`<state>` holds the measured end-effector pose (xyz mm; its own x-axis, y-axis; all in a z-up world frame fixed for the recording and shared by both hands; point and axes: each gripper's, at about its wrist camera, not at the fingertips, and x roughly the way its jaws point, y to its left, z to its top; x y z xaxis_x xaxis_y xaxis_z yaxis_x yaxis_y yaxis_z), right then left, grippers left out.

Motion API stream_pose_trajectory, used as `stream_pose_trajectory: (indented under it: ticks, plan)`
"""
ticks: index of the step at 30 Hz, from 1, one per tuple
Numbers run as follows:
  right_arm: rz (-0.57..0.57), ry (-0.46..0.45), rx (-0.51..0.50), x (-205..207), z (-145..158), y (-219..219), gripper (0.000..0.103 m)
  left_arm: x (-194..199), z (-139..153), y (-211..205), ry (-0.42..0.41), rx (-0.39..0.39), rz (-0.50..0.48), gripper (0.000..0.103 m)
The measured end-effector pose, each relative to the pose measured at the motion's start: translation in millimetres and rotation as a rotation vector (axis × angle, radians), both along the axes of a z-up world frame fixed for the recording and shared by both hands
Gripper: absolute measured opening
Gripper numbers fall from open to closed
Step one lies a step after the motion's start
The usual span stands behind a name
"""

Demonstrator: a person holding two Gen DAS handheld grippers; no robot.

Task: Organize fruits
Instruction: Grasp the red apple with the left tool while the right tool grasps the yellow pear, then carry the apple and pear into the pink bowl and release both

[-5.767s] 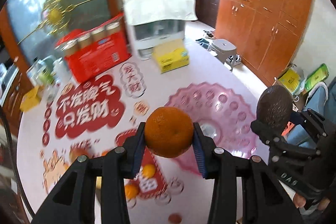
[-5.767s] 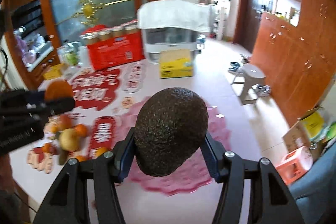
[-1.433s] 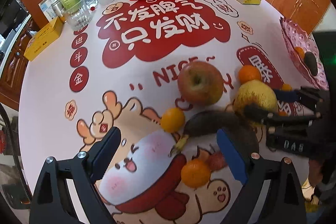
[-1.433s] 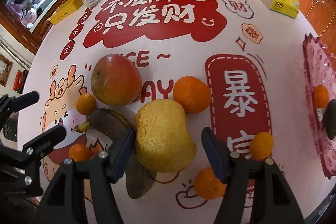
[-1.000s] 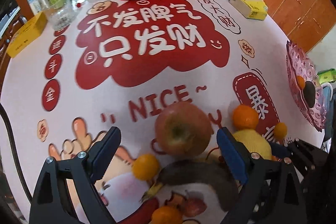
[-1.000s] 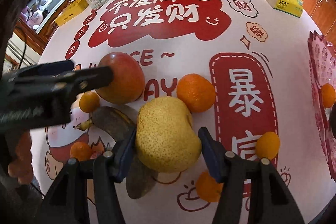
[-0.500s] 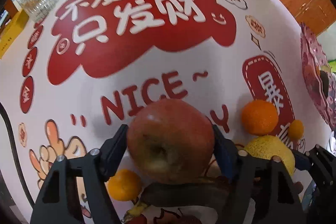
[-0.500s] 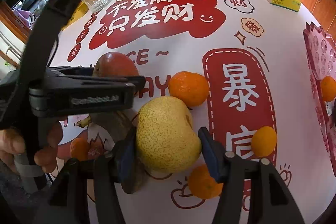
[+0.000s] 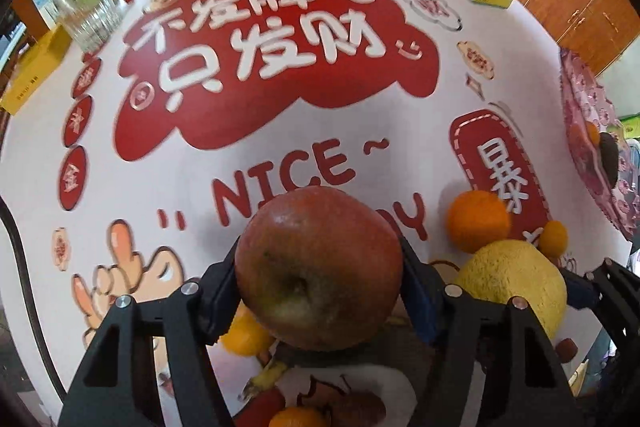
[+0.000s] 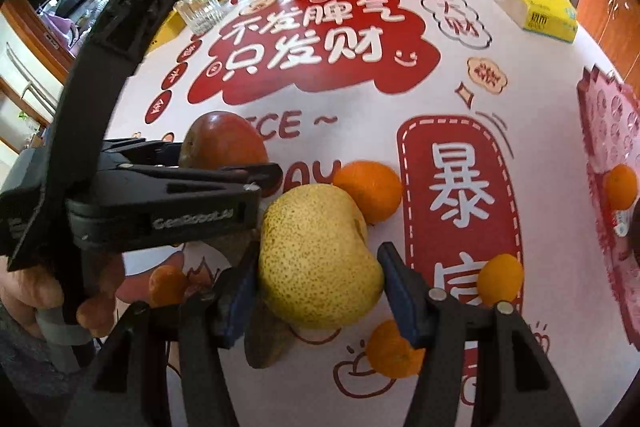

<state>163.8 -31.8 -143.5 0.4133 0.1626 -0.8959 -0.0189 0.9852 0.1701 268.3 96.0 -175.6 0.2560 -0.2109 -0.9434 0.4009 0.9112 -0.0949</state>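
Left gripper (image 9: 320, 279) pinches the apple (image 9: 318, 267); right gripper (image 10: 316, 275) brackets the pear (image 10: 316, 259), contact unclear; lift both straight, clearing neighbouring oranges (image 10: 368, 191).

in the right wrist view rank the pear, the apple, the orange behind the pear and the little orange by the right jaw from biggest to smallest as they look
1. pear, though it sits nearest the camera, between the right gripper jaws
2. apple, partly hidden by the left gripper
3. orange behind the pear
4. little orange
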Motion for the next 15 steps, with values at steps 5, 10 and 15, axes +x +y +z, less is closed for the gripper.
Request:
stream_pose_trajectory:
  ticks: [5, 10, 15]
  plan:
    - [-0.001, -0.037, -0.002, -12.3, 19.3, -2.0, 0.059, -19.4, 43.7, 7.6, -0.065, -0.011, -0.001, 0.068]
    - [-0.014, -0.094, -0.013, -36.5, 47.9, -8.6, 0.058, -42.9, 82.3, 8.7, -0.122, -0.048, -0.019, 0.068]
    - [-0.052, -0.157, -0.024, -62.3, 79.1, -20.7, 0.058, -69.6, 117.8, -3.2, -0.172, -0.093, -0.067, 0.068]
